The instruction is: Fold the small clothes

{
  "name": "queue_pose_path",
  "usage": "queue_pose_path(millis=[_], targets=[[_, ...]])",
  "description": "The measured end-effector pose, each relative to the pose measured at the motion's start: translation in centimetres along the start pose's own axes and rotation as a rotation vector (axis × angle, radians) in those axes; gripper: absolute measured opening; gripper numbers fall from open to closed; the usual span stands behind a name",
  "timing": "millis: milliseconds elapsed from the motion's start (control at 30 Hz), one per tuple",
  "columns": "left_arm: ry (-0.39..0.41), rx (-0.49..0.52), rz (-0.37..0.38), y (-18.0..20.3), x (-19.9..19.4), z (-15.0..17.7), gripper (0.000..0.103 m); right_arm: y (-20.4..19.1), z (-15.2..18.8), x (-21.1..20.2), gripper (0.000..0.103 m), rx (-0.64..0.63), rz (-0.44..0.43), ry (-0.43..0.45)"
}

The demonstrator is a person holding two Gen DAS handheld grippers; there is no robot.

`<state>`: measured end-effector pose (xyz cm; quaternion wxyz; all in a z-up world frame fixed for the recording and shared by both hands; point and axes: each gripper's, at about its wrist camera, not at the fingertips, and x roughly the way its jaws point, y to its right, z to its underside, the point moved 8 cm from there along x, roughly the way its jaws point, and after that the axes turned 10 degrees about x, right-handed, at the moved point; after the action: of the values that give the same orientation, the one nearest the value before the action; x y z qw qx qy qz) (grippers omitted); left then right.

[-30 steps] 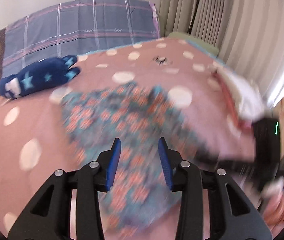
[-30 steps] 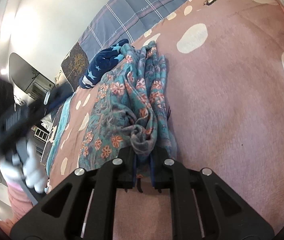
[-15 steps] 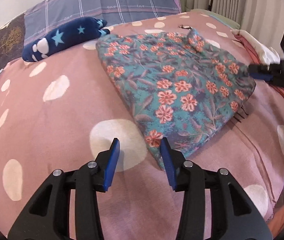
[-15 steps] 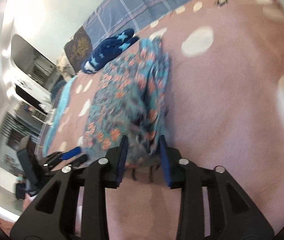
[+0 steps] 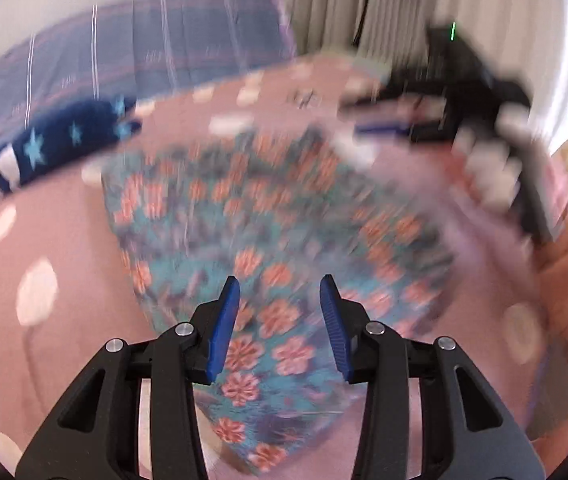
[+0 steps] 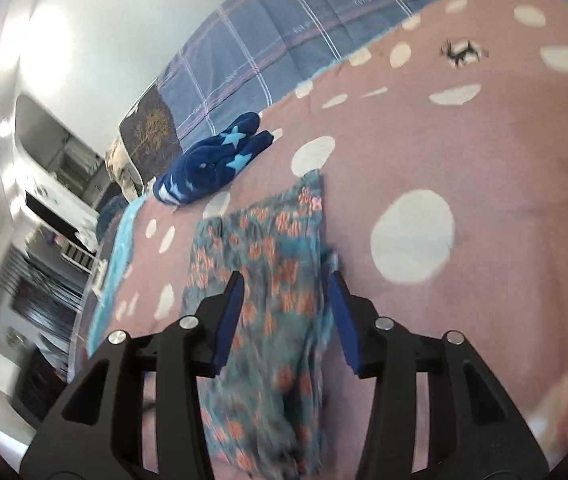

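My right hand-held gripper [image 6: 286,312]: jaws have just been opening, now spread, nothing pinched; floral cloth [image 6: 267,280] lies flat under the gap, let go so the fold settles. Left hand-held gripper [image 5: 279,312]: also spread, over cloth's near corner, w/o contact I can confirm (blurred), prob. lining up for next grab. Cloth sits mid bed [image 6: 464,152], on the spotted pink cover. Blue star plush [image 6: 211,164] beyond it, apart, out of the way.

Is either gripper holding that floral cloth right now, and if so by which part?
Nothing is held. The floral cloth lies loose on the bed; both the left gripper and right gripper stand open, the right's fingers having just been opening.
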<state>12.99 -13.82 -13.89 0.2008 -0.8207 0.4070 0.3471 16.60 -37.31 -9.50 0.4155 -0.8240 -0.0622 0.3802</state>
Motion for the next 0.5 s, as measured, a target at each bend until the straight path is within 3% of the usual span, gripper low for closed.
queue_pose_path(millis=[33, 200, 333, 500], targets=[[-0.051, -0.008, -0.005, -0.1, 1.3, 1.0, 0.043, 0.4, -0.9, 0.9, 0.046, 0.033, -0.011, -0.026], [0.003, 0.001, -0.005, 0.4, 1.1, 1.9, 0.043, 2.2, -3.2, 3.3, 0.047, 0.122, -0.027, -0.079], [0.01, -0.016, 0.016, 0.3, 1.1, 2.0, 0.043, 3.5, -3.5, 6.1, 0.047, 0.183, -0.018, -0.171], [0.009, -0.023, 0.036, 0.1, 1.3, 2.0, 0.043, 1.2, -3.4, 8.7, 0.047, 0.219, -0.192, -0.302]])
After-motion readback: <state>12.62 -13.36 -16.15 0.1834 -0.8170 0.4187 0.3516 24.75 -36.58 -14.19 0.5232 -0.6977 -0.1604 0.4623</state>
